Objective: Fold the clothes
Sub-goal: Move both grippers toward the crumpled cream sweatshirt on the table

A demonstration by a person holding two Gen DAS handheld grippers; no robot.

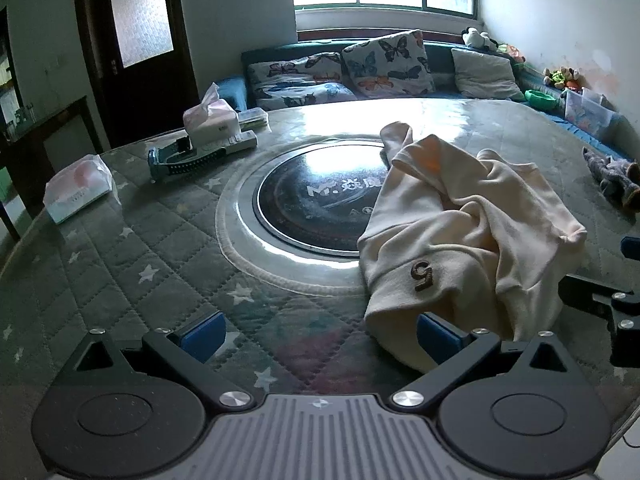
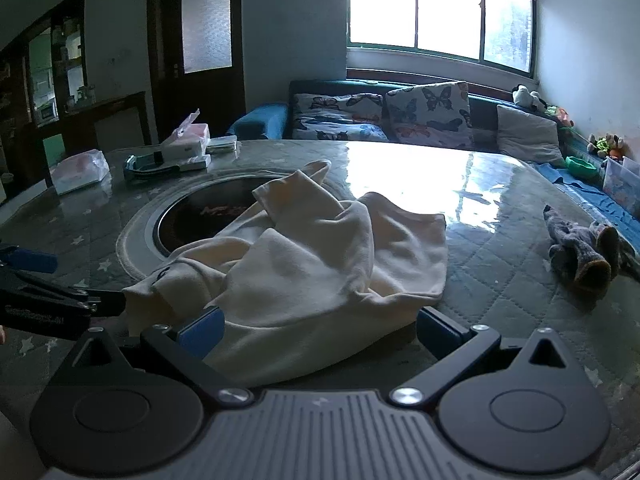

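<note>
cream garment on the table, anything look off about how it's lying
Yes. The cream garment lies crumpled in a heap, not flat, and part of it drapes over the round dark inset in the table's middle. A sleeve-like end sticks up. Both hand-held grippers are open, neither gripping it.

I see a round bench [image 1: 168,240] with a quilted star-print cover and a dark central disc [image 1: 320,204]. On it lie a crumpled cream garment [image 1: 472,216], two tissue packs [image 1: 78,188], a remote [image 1: 240,142] and a grey soft toy [image 2: 580,248].
</note>
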